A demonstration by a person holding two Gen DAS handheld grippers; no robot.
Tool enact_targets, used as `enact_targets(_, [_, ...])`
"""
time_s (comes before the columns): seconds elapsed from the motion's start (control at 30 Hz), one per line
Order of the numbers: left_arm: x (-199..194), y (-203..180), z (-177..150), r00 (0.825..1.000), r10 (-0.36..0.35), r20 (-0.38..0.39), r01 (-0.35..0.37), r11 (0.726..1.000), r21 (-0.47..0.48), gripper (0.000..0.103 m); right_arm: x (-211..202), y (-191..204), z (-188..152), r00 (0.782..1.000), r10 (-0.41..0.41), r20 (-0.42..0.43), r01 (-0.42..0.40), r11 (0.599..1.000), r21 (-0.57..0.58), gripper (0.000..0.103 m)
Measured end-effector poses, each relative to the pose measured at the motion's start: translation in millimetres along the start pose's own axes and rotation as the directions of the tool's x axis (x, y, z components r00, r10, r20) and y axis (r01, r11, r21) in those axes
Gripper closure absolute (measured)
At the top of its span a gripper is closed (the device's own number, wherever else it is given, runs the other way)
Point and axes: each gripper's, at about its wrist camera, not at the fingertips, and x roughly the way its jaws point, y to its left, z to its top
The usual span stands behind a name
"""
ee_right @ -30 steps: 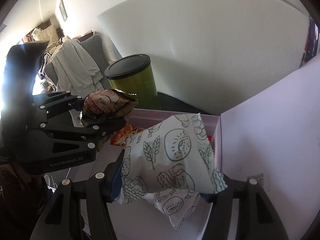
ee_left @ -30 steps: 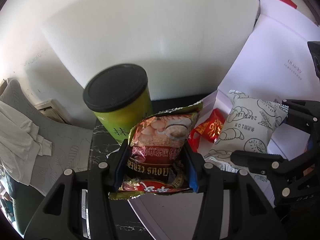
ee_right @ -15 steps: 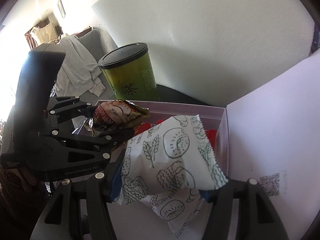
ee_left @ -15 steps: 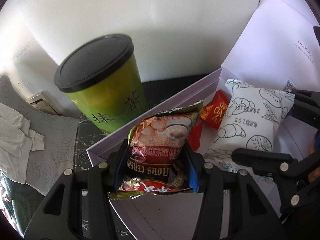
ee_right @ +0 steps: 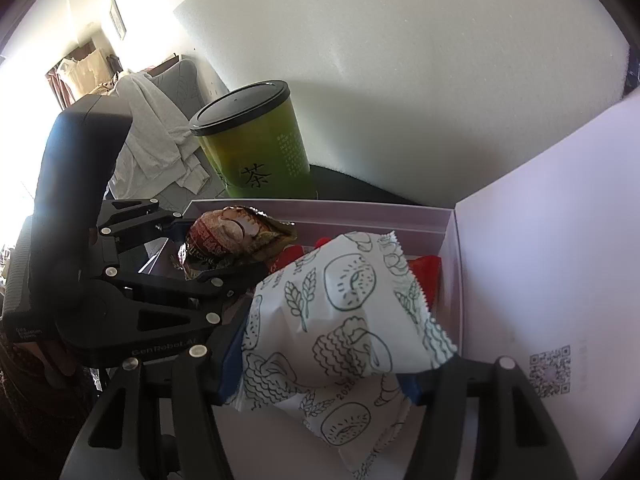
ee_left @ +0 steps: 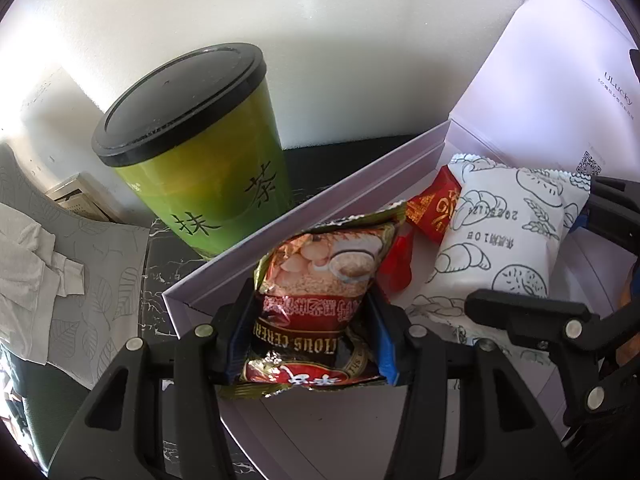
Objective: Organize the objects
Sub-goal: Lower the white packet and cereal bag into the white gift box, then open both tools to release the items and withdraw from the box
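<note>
The left gripper point(ee_left: 312, 340) has its jaws clamped on a red cereal packet point(ee_left: 320, 288), held over the near-left corner of the open white box point(ee_left: 352, 184). At 3 o'clock from it, the right gripper point(ee_right: 324, 364) pinches a white bread packet point(ee_right: 340, 320) above the box floor, where a second white packet point(ee_right: 348, 424) lies beneath. Small red sachets point(ee_left: 438, 206) sit at the box's far wall. A green tea canister point(ee_left: 200, 152) stands outside on the dark bench point(ee_left: 160, 256), at 11 o'clock from the cereal. The step looks like loading snacks into the box; next, each packet likely needs lowering onto free floor before release.
</note>
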Motion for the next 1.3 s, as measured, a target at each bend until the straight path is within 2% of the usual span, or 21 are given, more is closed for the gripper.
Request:
enact_targets(0.27, [-11.5,-1.6,2.6,1.000,-0.004,0.000,0.004,1.000,-0.015,0.053,-6.3,1.3,0.0,1.000,-0.011,-0.021,0.011,1.000,-0.001,0.040])
enact_targets(0.5, [-27.3,5.5,4.5,1.000,0.018,0.022,-0.017,0.999,-0.046,0.049,-25.9,3.6,0.5,0.999,-0.048,0.021,0.048,0.999,-0.010,0.033])
enact_targets(0.7, [-44.4,0.1,7.7,0.996,0.038,0.086,-0.034,0.998,-0.051,0.038,-36.6,6.6,4.4,0.996,-0.071,0.051,0.072,0.997,-0.019,0.032])
enact_targets(0.8, [-59.0,-5.9,-3.0,0.993,0.036,0.110,-0.029,0.998,-0.062,0.037,-43.9,4.8,5.9,0.995,-0.076,0.064,0.076,0.997,-0.005,0.032])
enact_targets(0.97, [-71.3,-4.2,-3.7,0.990,0.050,0.133,-0.041,0.997,-0.071,0.037,-56.7,6.6,6.6,0.992,-0.098,0.078,0.098,0.995,0.013,0.032])
enact_targets(1.07, [-81.6,-2.2,-1.7,0.987,0.036,0.159,-0.022,0.996,-0.088,0.037,-64.3,11.5,4.0,0.989,-0.120,0.086,0.120,0.993,0.015,0.032])
enact_targets(1.2, [-96.8,-8.0,-7.4,0.984,0.096,0.150,-0.083,0.993,-0.089,0.037,-79.5,19.8,-4.6,0.989,-0.124,0.076,0.123,0.992,0.015,0.032])
enact_targets(1.3, [-127.4,-10.8,-18.6,0.977,0.118,0.176,-0.105,0.991,-0.083,0.036,-95.9,28.5,-10.6,0.987,-0.133,0.089,0.133,0.991,0.011,0.032])
